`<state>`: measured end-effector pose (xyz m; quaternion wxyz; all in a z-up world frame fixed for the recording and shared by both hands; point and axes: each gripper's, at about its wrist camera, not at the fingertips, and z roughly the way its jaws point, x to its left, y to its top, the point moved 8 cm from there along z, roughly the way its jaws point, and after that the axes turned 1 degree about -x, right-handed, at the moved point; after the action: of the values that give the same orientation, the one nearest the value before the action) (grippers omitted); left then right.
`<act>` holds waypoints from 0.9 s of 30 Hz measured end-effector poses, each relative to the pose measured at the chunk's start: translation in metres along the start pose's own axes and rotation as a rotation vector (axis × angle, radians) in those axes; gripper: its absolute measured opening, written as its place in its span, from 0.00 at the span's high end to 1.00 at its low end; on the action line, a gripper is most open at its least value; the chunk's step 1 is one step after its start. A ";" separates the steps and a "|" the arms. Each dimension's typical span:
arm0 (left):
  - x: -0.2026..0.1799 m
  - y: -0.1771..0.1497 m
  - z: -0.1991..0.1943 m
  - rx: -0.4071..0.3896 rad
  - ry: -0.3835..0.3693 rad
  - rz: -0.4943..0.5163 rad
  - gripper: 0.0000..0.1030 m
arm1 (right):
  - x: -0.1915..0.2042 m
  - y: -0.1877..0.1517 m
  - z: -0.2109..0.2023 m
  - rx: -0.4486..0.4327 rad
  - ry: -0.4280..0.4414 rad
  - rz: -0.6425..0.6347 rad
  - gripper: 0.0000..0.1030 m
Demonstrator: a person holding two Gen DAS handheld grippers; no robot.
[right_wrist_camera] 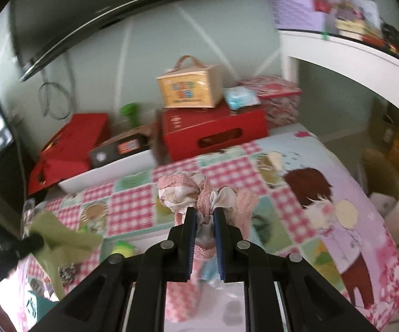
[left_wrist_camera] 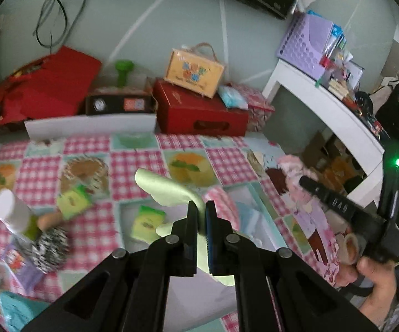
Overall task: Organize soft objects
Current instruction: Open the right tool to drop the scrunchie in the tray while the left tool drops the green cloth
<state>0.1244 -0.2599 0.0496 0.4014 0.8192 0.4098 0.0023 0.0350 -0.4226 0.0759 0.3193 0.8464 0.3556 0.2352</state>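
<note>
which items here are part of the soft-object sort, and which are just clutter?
In play:
- light green cloth, clamped in the left tool
- pink patterned fabric, clamped in the right tool
- yellow-green sponges on the bed

Clutter:
- red box
- yellow handled case
- purple basket
- white desk
- green dumbbell

A tan handled carry-case [left_wrist_camera: 194, 70] sits on the red cardboard box [left_wrist_camera: 199, 113] behind the checked patchwork bedspread [left_wrist_camera: 133, 163]; a white shelf [left_wrist_camera: 324, 105] stands right.
</note>
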 end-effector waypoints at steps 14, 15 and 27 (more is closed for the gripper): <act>0.009 -0.078 0.070 0.230 0.020 -0.103 0.95 | -0.036 -0.027 0.034 0.139 -0.158 0.007 0.86; 0.011 -0.080 0.072 0.240 0.029 -0.108 0.95 | -0.037 -0.030 0.037 0.151 -0.165 0.005 0.86; 0.036 -0.112 0.100 0.358 0.075 -0.167 0.95 | -0.038 -0.082 0.085 0.339 -0.197 -0.035 0.86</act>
<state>0.1064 -0.2632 -0.1037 0.2326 0.8399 0.4848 -0.0736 0.0271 -0.4386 -0.0466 0.2096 0.9006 0.3717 0.0824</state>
